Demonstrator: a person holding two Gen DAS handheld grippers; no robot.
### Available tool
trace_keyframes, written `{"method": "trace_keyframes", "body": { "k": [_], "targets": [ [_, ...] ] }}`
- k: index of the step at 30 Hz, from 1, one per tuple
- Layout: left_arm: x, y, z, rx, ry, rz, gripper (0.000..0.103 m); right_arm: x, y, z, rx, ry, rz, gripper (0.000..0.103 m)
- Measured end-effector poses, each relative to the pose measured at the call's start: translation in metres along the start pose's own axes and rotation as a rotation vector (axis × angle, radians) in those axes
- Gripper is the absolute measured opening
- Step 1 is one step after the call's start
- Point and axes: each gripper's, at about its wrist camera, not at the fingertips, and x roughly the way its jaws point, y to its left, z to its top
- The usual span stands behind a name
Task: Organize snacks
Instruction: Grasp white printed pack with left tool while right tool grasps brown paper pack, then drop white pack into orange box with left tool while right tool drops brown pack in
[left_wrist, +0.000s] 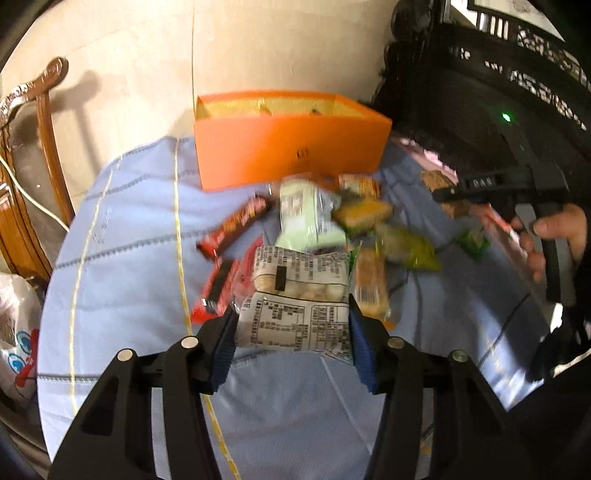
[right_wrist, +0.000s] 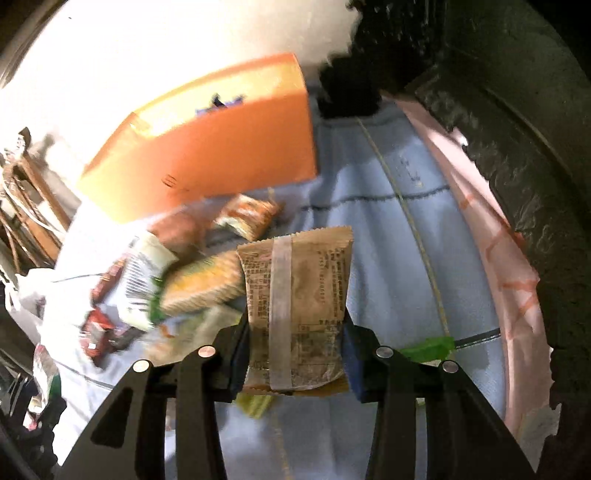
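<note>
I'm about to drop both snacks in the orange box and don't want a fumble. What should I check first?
1. Left gripper clamped on the white packet: ok.
2. Right gripper clamped on the tan packet: ok.
3. Both packets clear of the pile: cannot tell, blurred.
4. Orange box open on top: ok.
5. Room left inside the box: cannot tell.

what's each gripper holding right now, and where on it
Left gripper: white printed snack packet, clamped across its side edges. Right gripper: tan snack packet, clamped across its lower sides.
</note>
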Motion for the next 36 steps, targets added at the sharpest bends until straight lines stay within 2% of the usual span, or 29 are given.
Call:
{"method": "trace_keyframes", "body": {
  "k": [7, 13, 17, 26, 31, 32, 33, 34, 35, 36],
  "targets": [
    [-0.01, 0.004, 0.065, -0.036, -0.091, 0.032, 0.052, -0.04, 0.03, 0.033, -0.07, -0.095, 0.046, 0.043],
    [-0.019, 0.009, 0.144, -0.065, -0.202, 0.048, 0.052, -0.078, 0.055, 0.073, -0.116, -0.2, 0.073, 0.043],
    [-0.026, 0.004, 0.193, -0.025, -0.285, 0.061, 0.052, -0.094, 0.063, 0.105, -0.128, -0.257, 0.078, 0.043],
    [-0.019, 0.007, 0.263, -0.006, -0.339, 0.042, 0.053, -0.116, 0.079, 0.175, -0.171, -0.342, 0.071, 0.043],
    [0.006, 0.012, 0.313, 0.011, -0.362, 0.054, 0.053, -0.102, 0.085, 0.226, -0.184, -0.353, 0.048, 0.043],
    [0.011, 0.013, 0.322, 0.013, -0.359, 0.045, 0.058, -0.096, 0.087, 0.239, -0.185, -0.365, 0.044, 0.044],
    [0.025, 0.016, 0.338, 0.014, -0.33, 0.033, 0.069, -0.089, 0.087, 0.25, -0.189, -0.369, 0.045, 0.05],
    [0.036, 0.018, 0.346, 0.01, -0.299, 0.038, 0.076, -0.08, 0.087, 0.258, -0.194, -0.346, 0.027, 0.08],
    [0.047, 0.021, 0.35, 0.002, -0.279, 0.067, 0.085, -0.067, 0.086, 0.265, -0.2, -0.313, -0.023, 0.09],
    [0.057, 0.025, 0.349, -0.014, -0.264, 0.106, 0.092, -0.056, 0.083, 0.266, -0.207, -0.289, -0.078, 0.093]
  ]
}}
